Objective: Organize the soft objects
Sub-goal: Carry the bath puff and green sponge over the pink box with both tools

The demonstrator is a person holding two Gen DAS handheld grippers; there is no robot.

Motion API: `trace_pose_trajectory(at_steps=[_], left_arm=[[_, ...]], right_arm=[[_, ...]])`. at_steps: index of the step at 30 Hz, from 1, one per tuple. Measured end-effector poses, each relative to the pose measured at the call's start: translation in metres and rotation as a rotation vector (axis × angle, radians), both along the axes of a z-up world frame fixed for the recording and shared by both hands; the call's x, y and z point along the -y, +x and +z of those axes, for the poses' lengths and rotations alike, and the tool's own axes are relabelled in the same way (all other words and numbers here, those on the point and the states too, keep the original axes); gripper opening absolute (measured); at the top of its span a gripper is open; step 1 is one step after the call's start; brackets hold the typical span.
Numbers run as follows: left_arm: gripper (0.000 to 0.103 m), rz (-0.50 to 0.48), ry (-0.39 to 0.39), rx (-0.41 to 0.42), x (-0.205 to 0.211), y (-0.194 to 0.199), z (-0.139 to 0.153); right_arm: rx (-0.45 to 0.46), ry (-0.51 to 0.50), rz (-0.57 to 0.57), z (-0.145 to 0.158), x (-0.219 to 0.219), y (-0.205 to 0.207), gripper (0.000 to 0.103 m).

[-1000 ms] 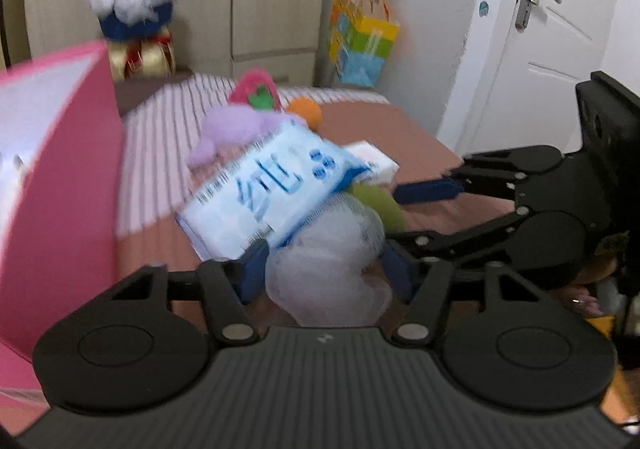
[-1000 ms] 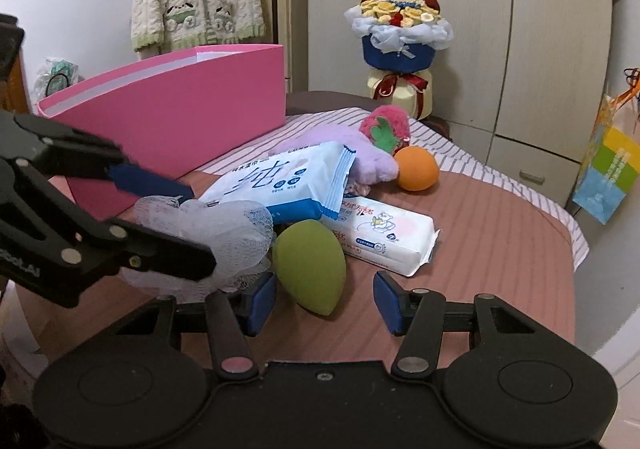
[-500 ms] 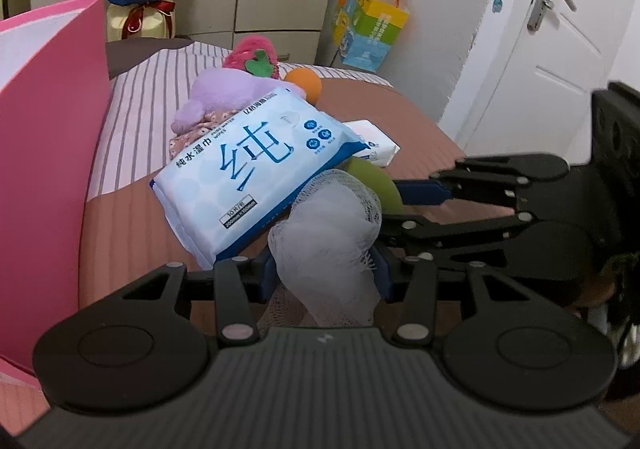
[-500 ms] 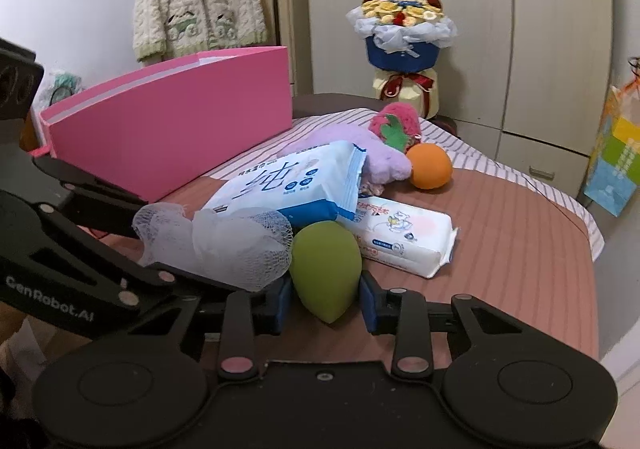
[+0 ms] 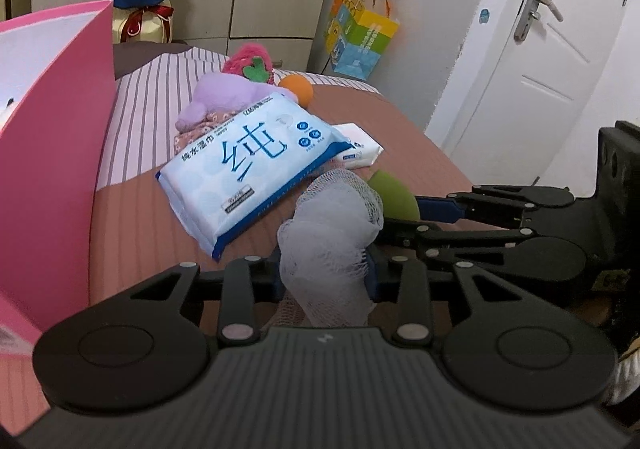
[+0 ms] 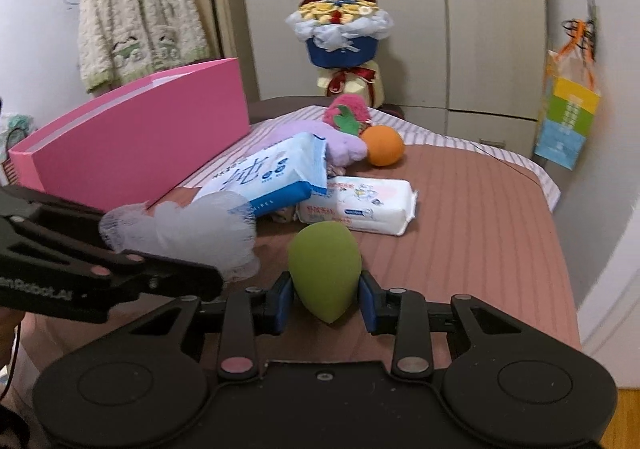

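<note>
A white mesh puff (image 5: 332, 225) sits between the blue pads of my left gripper (image 5: 324, 277), whose jaws are closing and pinch its lower part. My right gripper (image 6: 324, 297) is shut on a green egg-shaped sponge (image 6: 324, 265), narrow end toward the camera. In the left wrist view the right gripper (image 5: 416, 219) reaches in from the right, with the green sponge (image 5: 390, 193) at its tips. The white mesh puff (image 6: 188, 233) shows left of the sponge in the right wrist view. Both are low over the brown bed cover (image 6: 460, 217).
A blue wipes pack (image 5: 252, 165) lies behind the puff, partly over a white wipes pack (image 6: 360, 205). Farther back are a purple plush (image 5: 228, 101), a pink strawberry plush (image 6: 346, 115) and an orange ball (image 6: 384, 145). A tall pink box (image 6: 140, 145) stands at the left.
The left jaws have narrowed onto the puff. The right jaws, open beside the sponge a second ago, have shut on it, and the sponge now sits centred between the pads.
</note>
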State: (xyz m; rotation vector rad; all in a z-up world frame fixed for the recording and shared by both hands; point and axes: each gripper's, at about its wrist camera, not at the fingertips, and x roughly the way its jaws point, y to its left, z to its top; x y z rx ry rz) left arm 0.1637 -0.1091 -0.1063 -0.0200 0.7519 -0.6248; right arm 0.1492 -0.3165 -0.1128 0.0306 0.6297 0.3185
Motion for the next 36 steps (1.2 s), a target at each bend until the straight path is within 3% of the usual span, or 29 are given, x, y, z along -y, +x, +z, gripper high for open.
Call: trace_pose_trajectory(at_steps=[6,13,25,36], left_arm=[[0.035,-0.001,-0.014,-0.026,-0.012,-0.012,0.006],[0.035,0.007,-0.018,-0.100,-0.032,-0.022,0.014],[0.035,-0.027,0.020,-0.254,-0.068,-0.038,0.037],[0.035,-0.005,0.088,-0.234,-0.113,-0.060,0.076]], right_arm=[[-0.024,0.011,-0.048,0.002,0.001,-0.012,0.039],[-0.070,-0.003,-0.019,0.010,-0.011,-0.028,0.039],[-0.237,0.065,0.124,0.043,-0.032,-0.037,0.039],[-0.257,0.082,0.331,0.088,-0.073,-0.048,0.039]])
